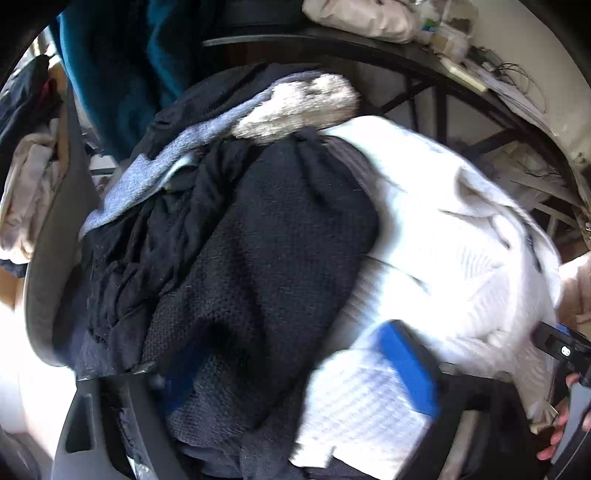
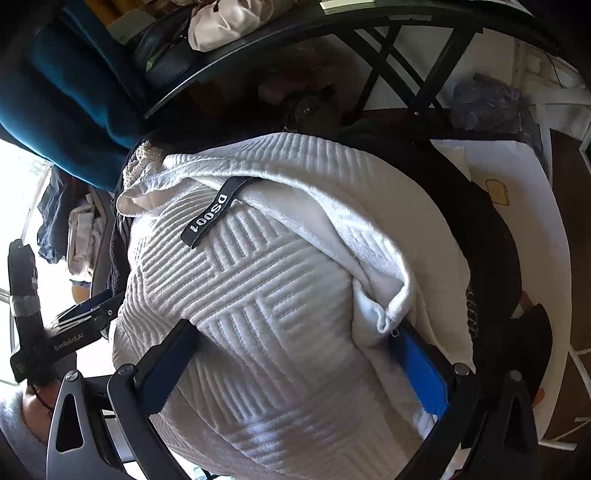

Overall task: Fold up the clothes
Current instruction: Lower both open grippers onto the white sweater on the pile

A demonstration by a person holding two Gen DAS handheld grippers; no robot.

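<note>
A heap of clothes fills both views. In the left wrist view a black knit garment (image 1: 266, 240) lies in the middle, with a white ribbed garment (image 1: 461, 240) to its right and a grey-blue piece (image 1: 147, 177) and a furry grey piece (image 1: 306, 107) behind. My left gripper (image 1: 280, 373) stands open over the heap; its blue-padded right finger (image 1: 406, 369) rests on white cloth, and black cloth partly hides the left finger. In the right wrist view my right gripper (image 2: 295, 369) is open astride the white garment (image 2: 277, 295), which carries a black label (image 2: 210, 214). A white fold drapes over the right pad (image 2: 421, 373).
A teal cloth (image 1: 110, 74) hangs behind the heap at the left. A black table (image 2: 388, 33) with crossed legs carries a pale bag (image 2: 229, 22). A grey curved shell (image 1: 55, 258) borders the heap on the left. A hand (image 1: 557, 432) holds the right gripper's body at the edge.
</note>
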